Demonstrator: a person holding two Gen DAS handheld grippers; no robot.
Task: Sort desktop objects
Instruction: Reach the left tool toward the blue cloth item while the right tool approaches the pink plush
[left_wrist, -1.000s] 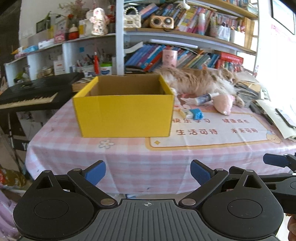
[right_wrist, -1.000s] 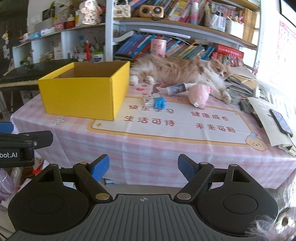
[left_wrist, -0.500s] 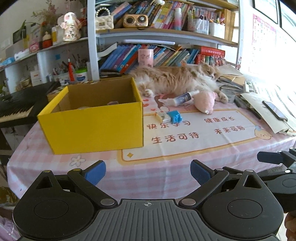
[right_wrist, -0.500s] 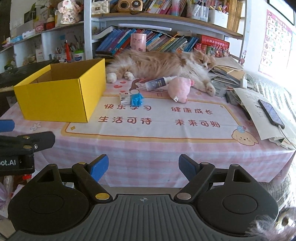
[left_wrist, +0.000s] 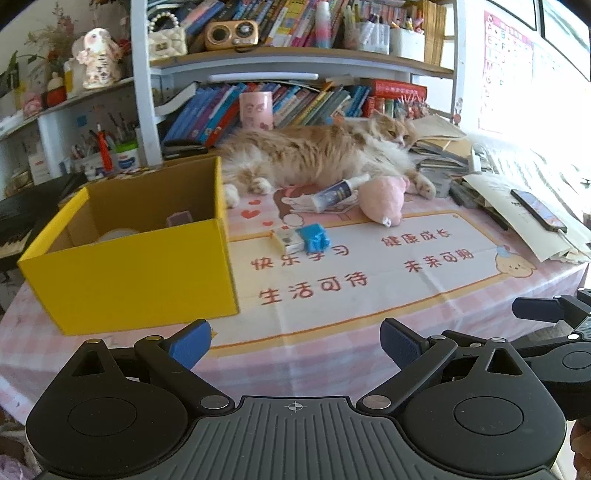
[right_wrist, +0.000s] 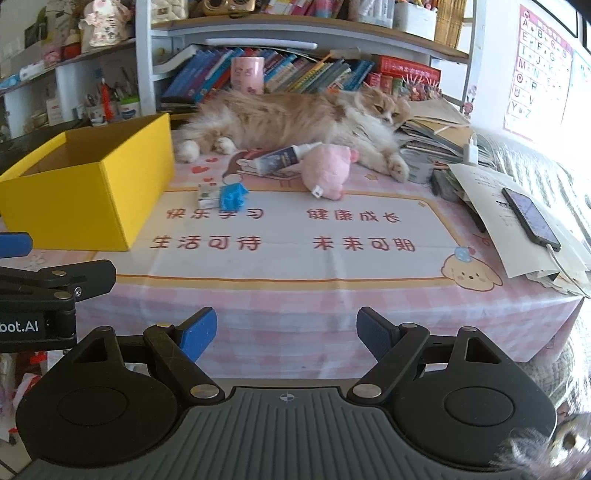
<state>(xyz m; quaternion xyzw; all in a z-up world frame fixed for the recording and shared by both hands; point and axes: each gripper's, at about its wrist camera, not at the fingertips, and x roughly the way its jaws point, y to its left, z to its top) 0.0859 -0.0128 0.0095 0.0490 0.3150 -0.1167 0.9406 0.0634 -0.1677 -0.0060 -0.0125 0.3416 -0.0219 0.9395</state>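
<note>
A yellow cardboard box stands open on the left of the pink table; a white roll and a small pink item lie inside. Behind the mat lie a small white box touching a blue crumpled object, a spray tube and a pink plush toy. My left gripper is open and empty above the table's front edge. My right gripper is open and empty in front of the table.
An orange-white cat lies along the back, touching the tube and plush. A phone rests on papers at the right. Bookshelves rise behind. A keyboard stands left of the table.
Both grippers have risen and moved forward toward the table; the left view swung right, now showing inside the box. Both stay open.
</note>
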